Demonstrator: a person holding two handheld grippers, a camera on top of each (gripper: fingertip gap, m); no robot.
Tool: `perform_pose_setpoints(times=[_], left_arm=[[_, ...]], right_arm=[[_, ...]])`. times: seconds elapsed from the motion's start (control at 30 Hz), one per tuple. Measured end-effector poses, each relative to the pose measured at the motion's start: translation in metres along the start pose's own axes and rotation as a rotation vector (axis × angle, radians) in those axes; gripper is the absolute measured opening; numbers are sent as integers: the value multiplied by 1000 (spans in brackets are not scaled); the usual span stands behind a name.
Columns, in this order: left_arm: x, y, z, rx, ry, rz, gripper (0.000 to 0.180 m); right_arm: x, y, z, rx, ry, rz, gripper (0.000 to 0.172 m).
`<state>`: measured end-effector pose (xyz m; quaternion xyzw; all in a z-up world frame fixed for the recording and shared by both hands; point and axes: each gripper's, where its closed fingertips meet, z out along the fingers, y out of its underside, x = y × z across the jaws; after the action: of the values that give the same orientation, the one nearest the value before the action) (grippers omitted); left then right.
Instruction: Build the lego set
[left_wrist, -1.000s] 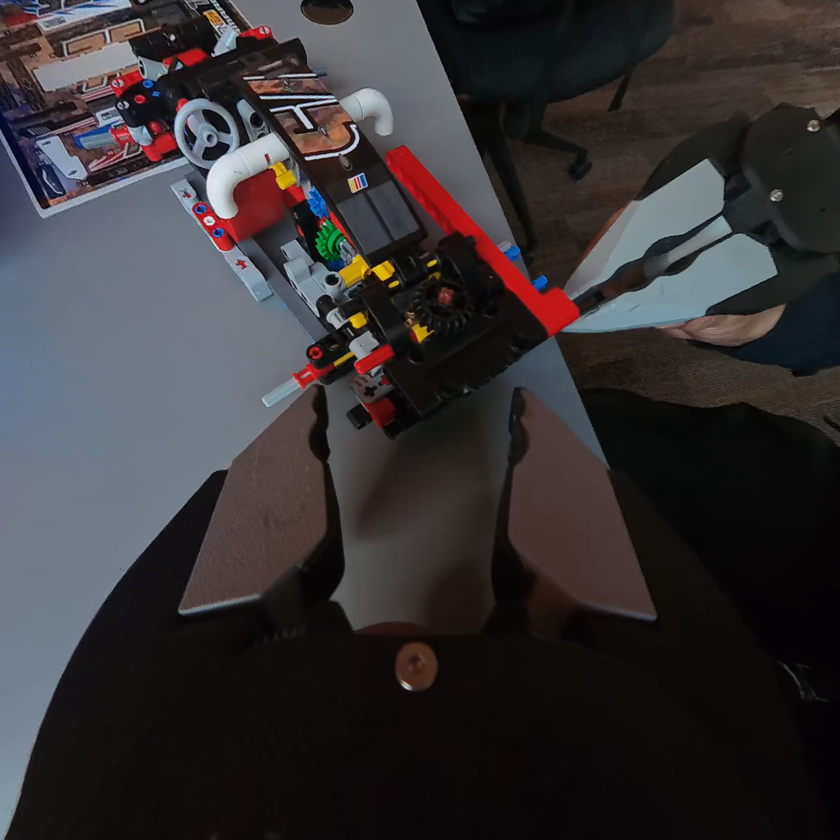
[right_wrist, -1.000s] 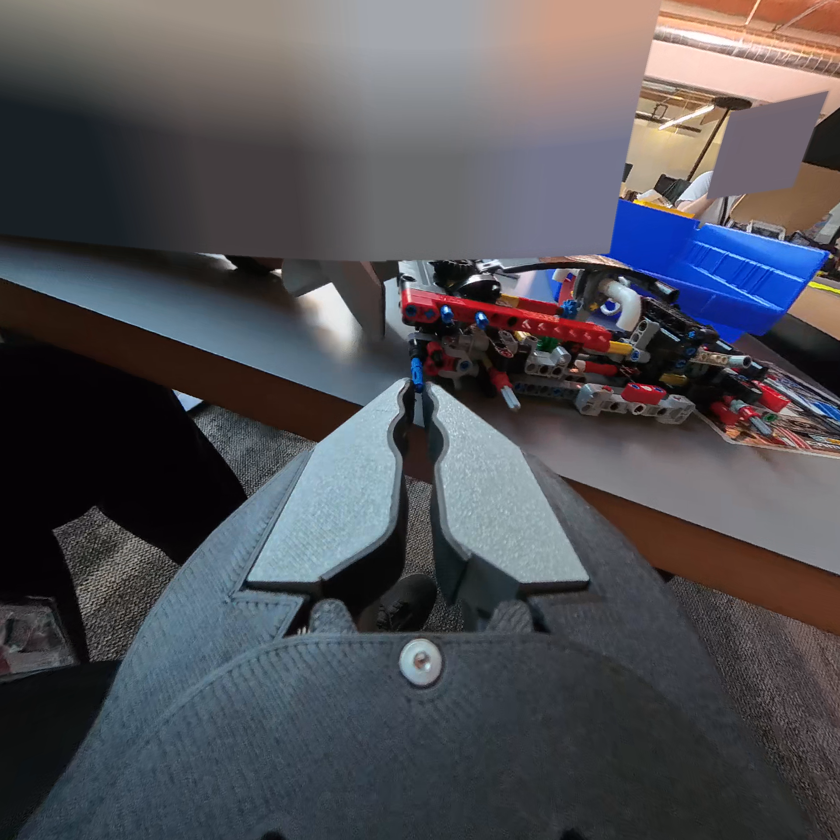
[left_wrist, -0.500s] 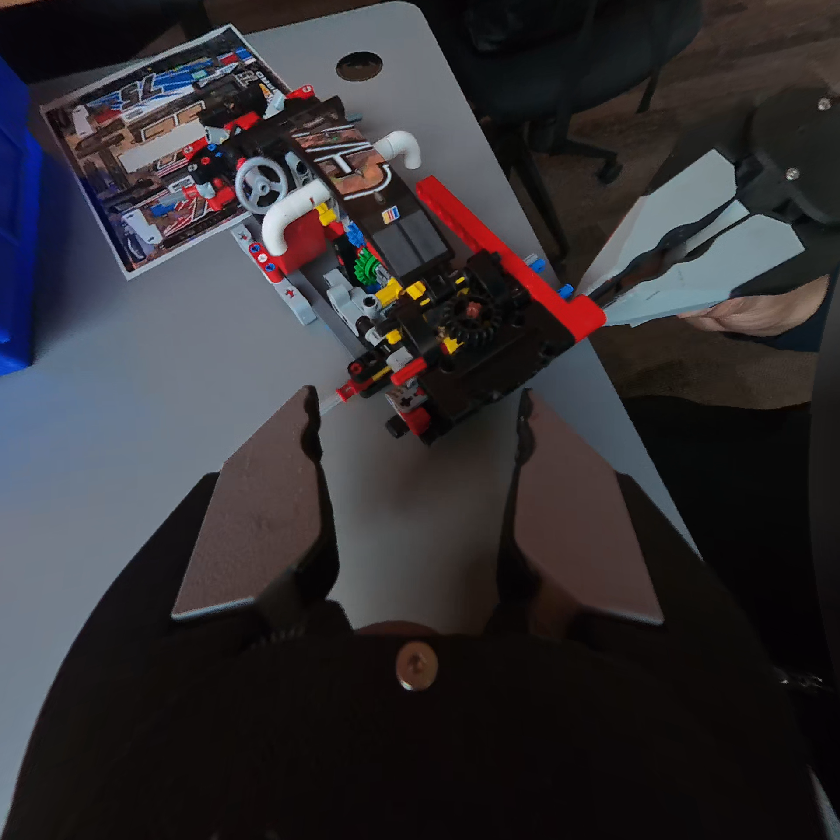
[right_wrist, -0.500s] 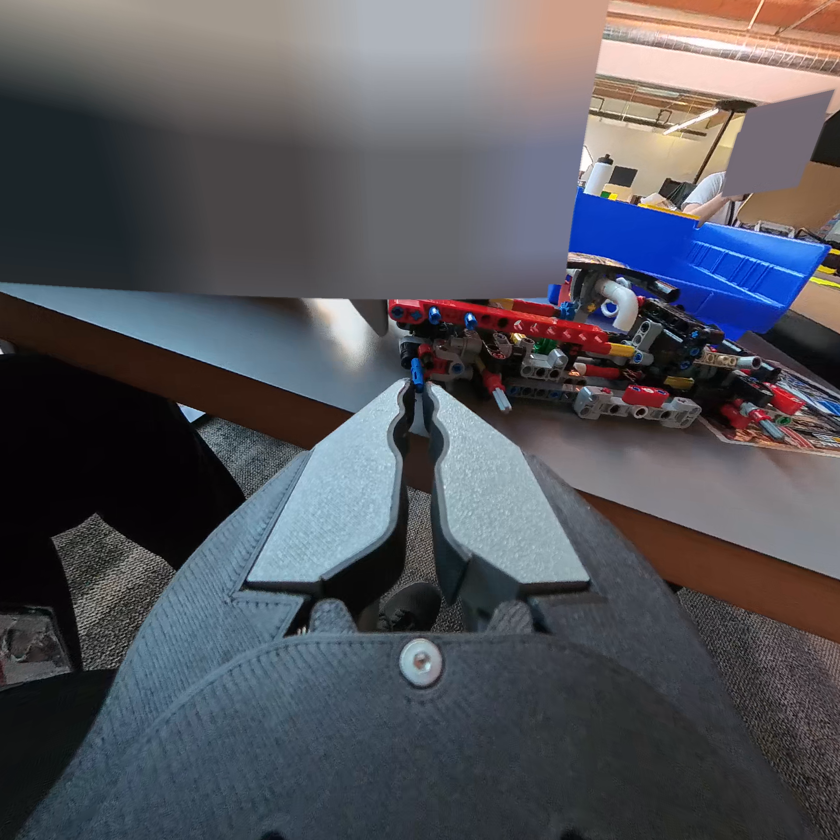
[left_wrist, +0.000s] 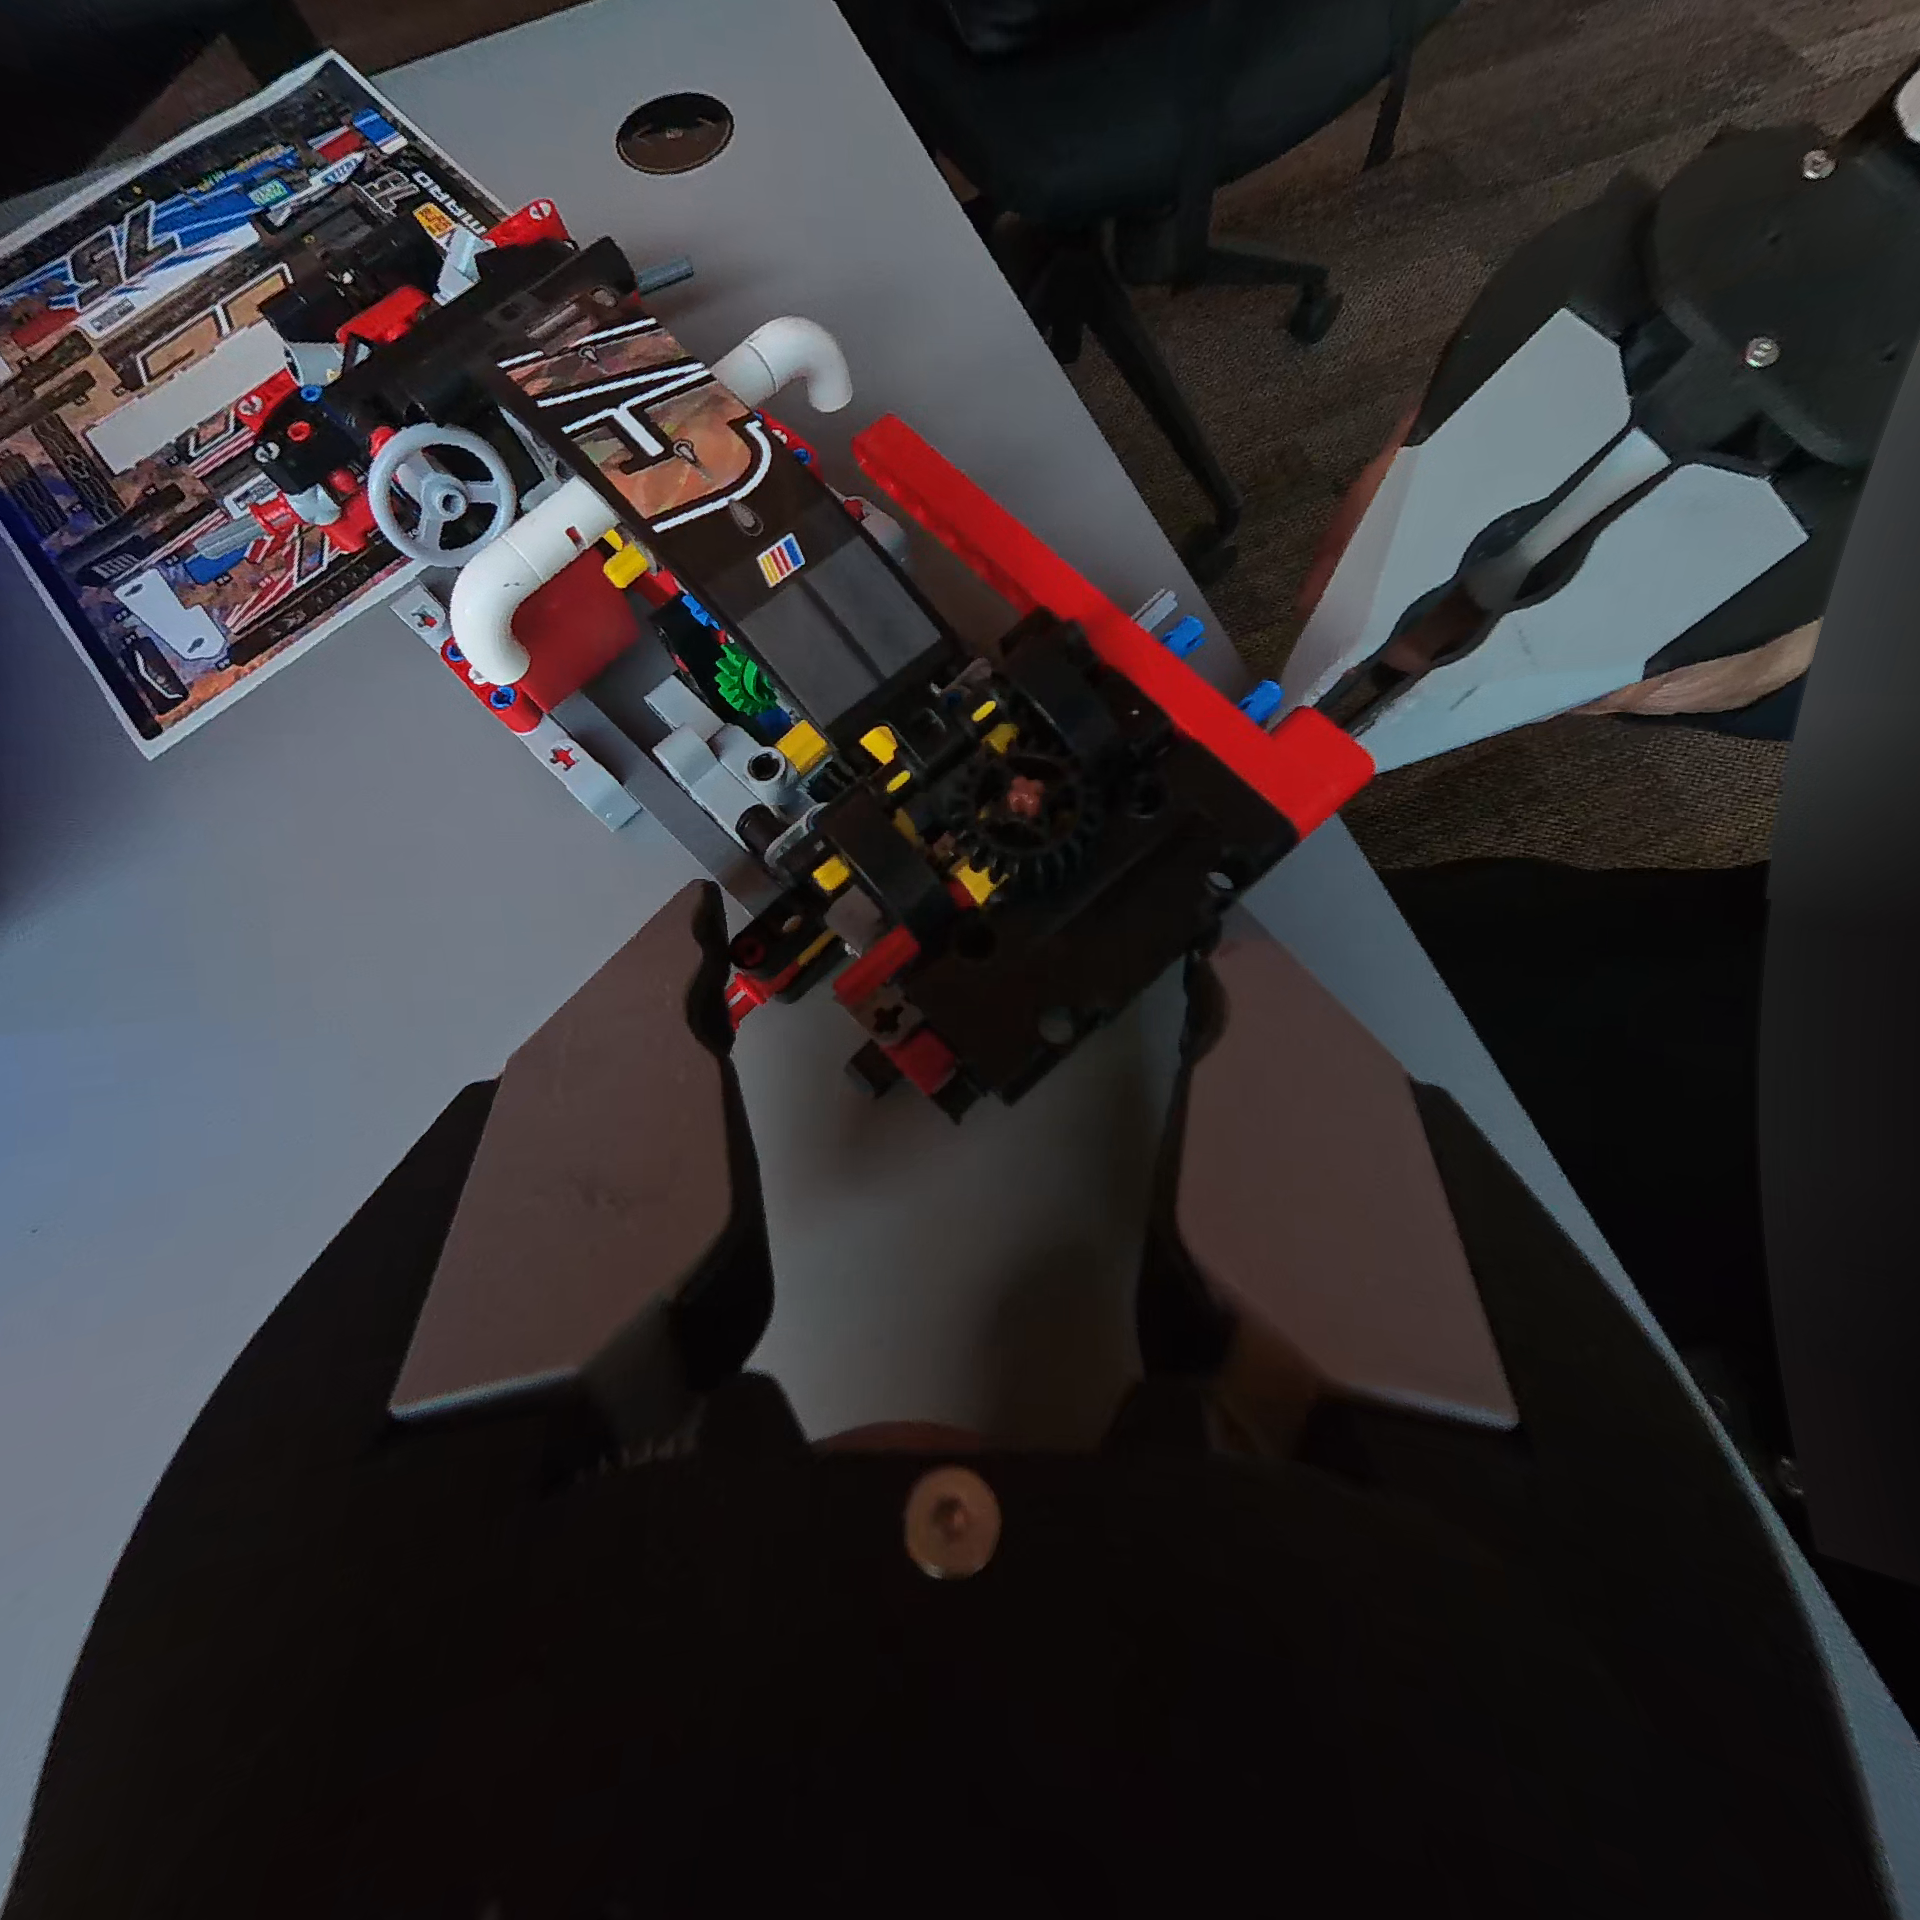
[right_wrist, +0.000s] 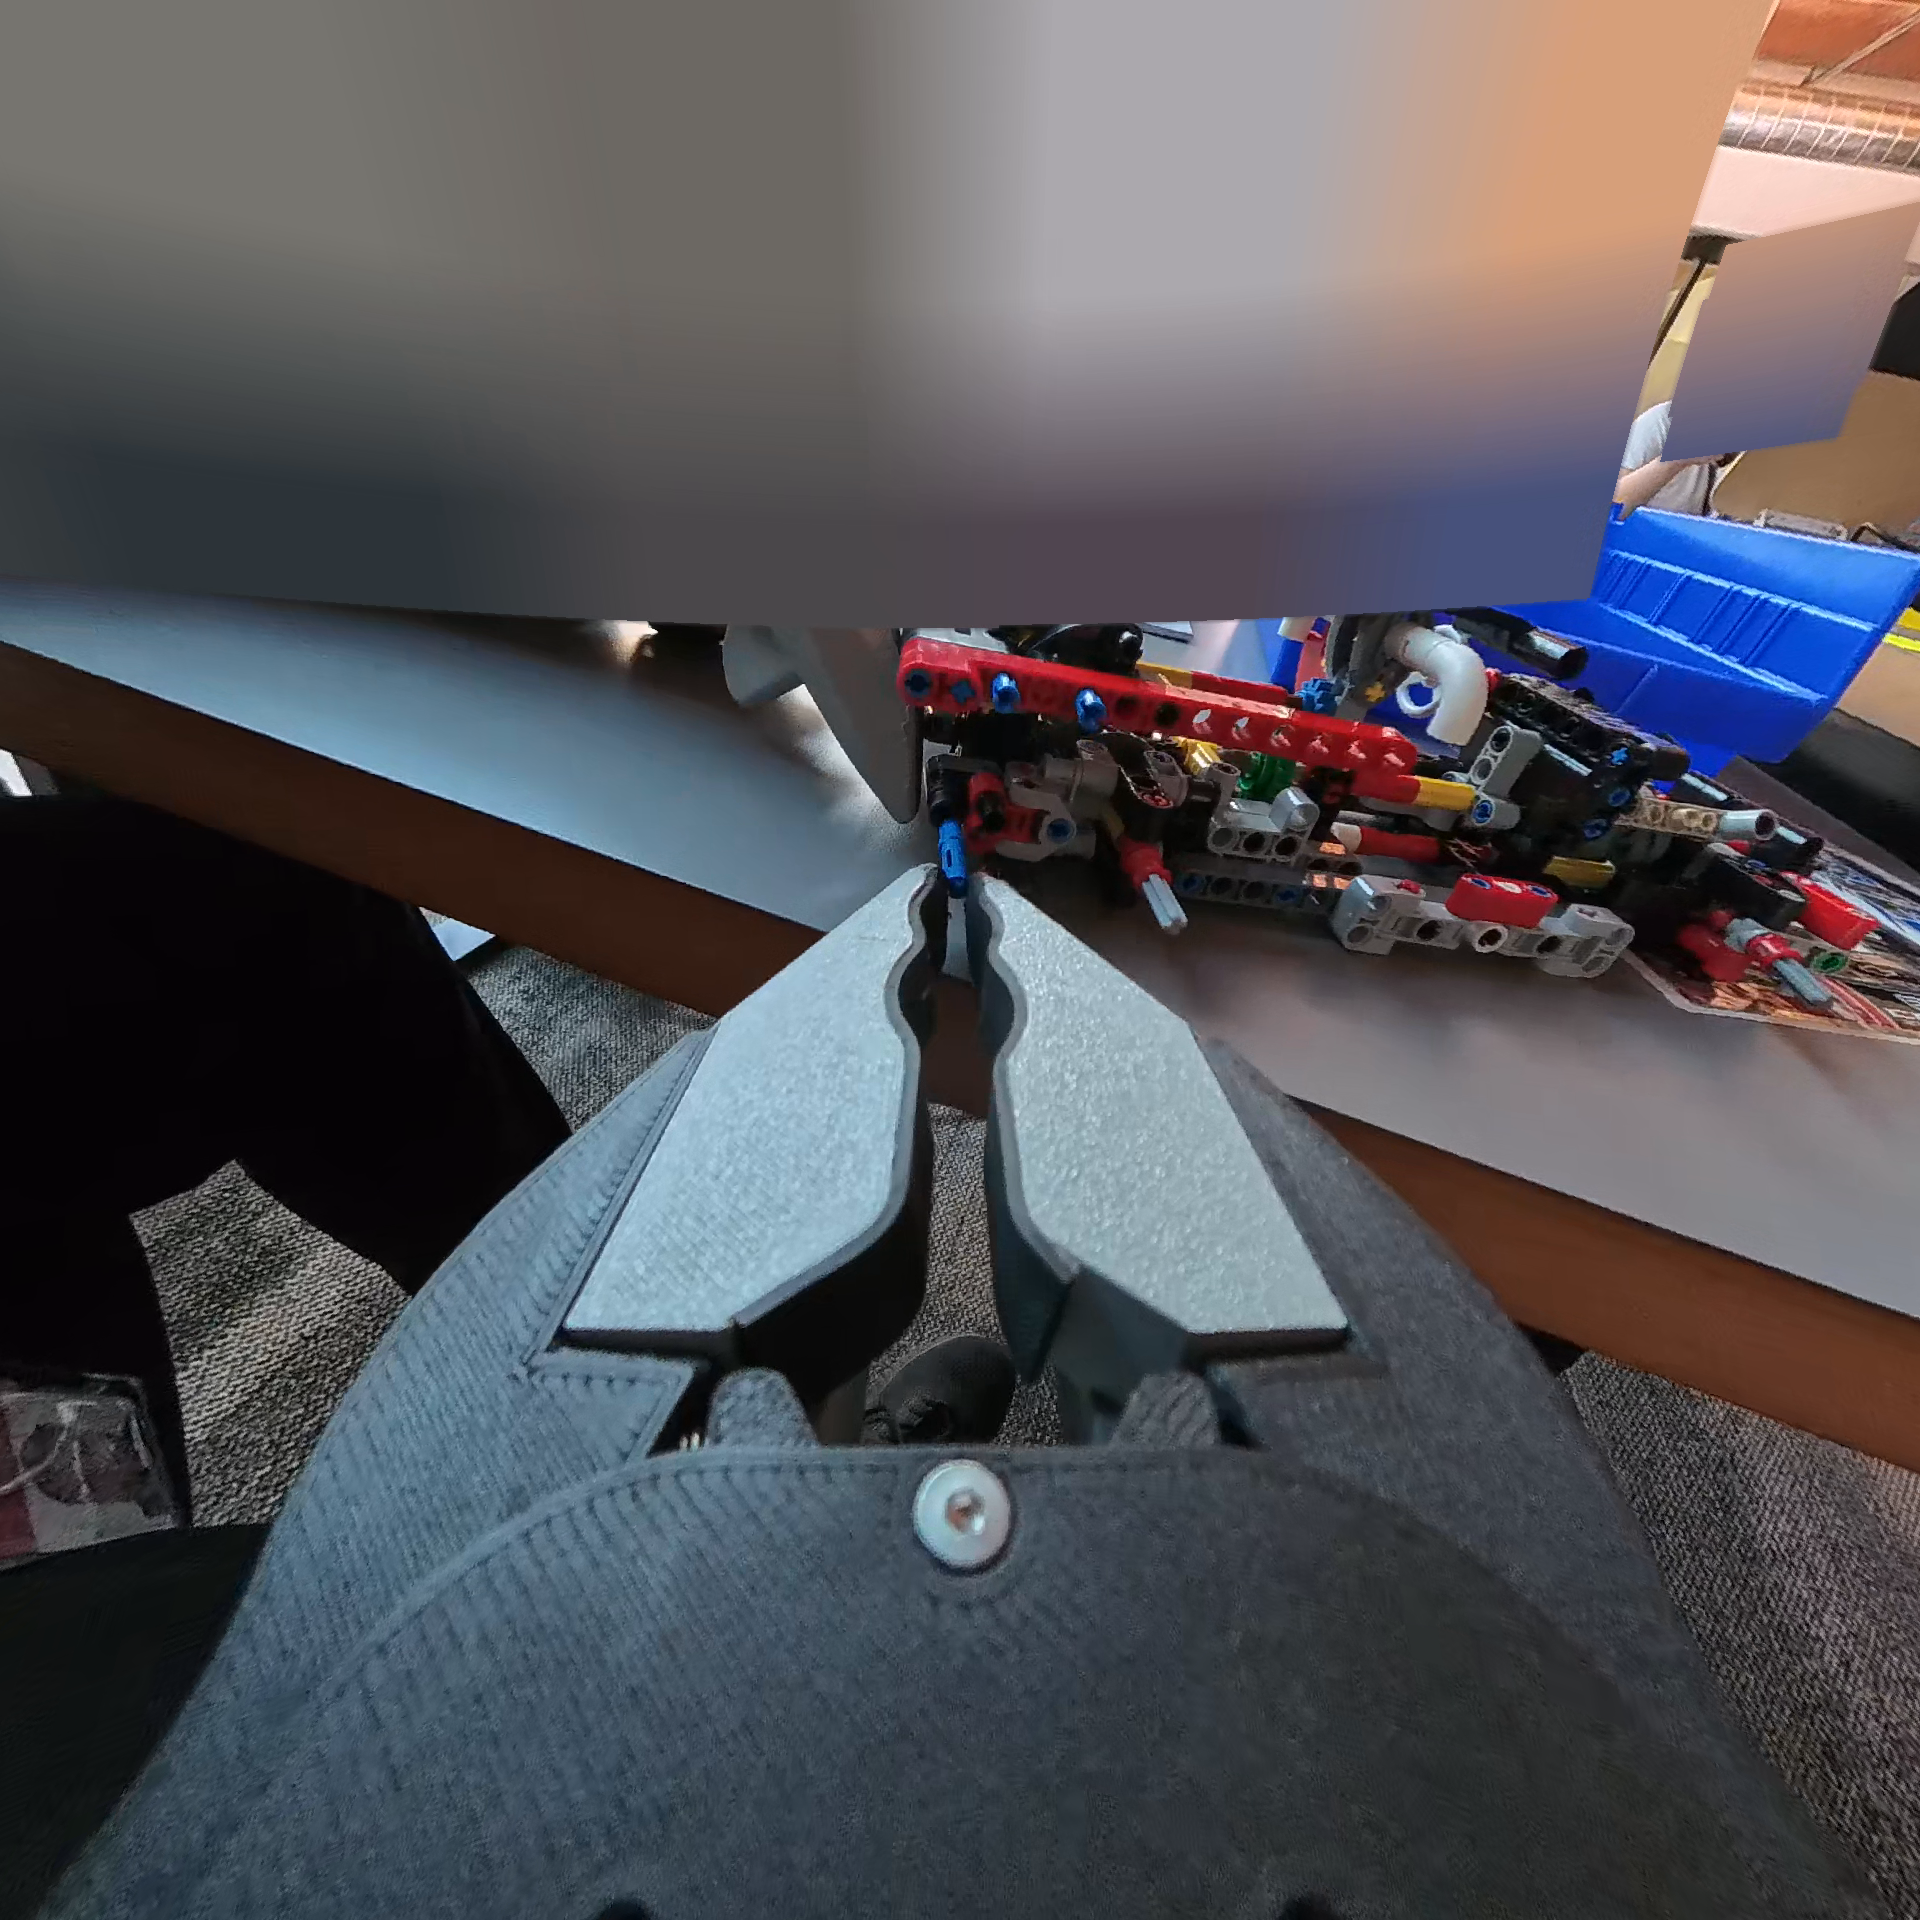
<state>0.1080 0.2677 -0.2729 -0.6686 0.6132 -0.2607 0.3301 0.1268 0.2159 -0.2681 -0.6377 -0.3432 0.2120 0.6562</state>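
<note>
A brick-built car model (left_wrist: 831, 675) in black, red and grey lies on the grey table (left_wrist: 260, 987). My left gripper (left_wrist: 951, 945) is open, and the model's black near end sits between its fingers without being pressed. My right gripper (right_wrist: 956, 894) is shut on a small blue pin (right_wrist: 951, 852), held upright at its fingertips. The pin is just below a black connector at the model's (right_wrist: 1299, 790) near corner, under the long red beam (right_wrist: 1143, 712). The right gripper also shows in the left wrist view (left_wrist: 1309, 707), its tips at the end of the red beam (left_wrist: 1091, 613).
A printed colour sheet (left_wrist: 156, 416) lies under the model's far end. A blue bin (right_wrist: 1745, 644) stands behind the model. The table has a round cable hole (left_wrist: 673, 130), and its edge runs close past the model. An office chair (left_wrist: 1143, 156) stands on the carpet beyond.
My left gripper drew back and opened a little wider, then came forward so the model's near end now lies between its fingers. My right gripper keeps the blue pin at the model's corner.
</note>
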Motion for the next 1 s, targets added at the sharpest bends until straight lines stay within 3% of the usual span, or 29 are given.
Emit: perform_pose_setpoints(times=[0.57, 1.0], left_arm=[[-1, 1, 1, -7, -24, 21, 85], [-1, 1, 1, -9, -26, 17, 84]], right_arm=[[0, -1, -1, 12, 10, -38, 0], [0, -2, 0, -96, 53, -360, 0]])
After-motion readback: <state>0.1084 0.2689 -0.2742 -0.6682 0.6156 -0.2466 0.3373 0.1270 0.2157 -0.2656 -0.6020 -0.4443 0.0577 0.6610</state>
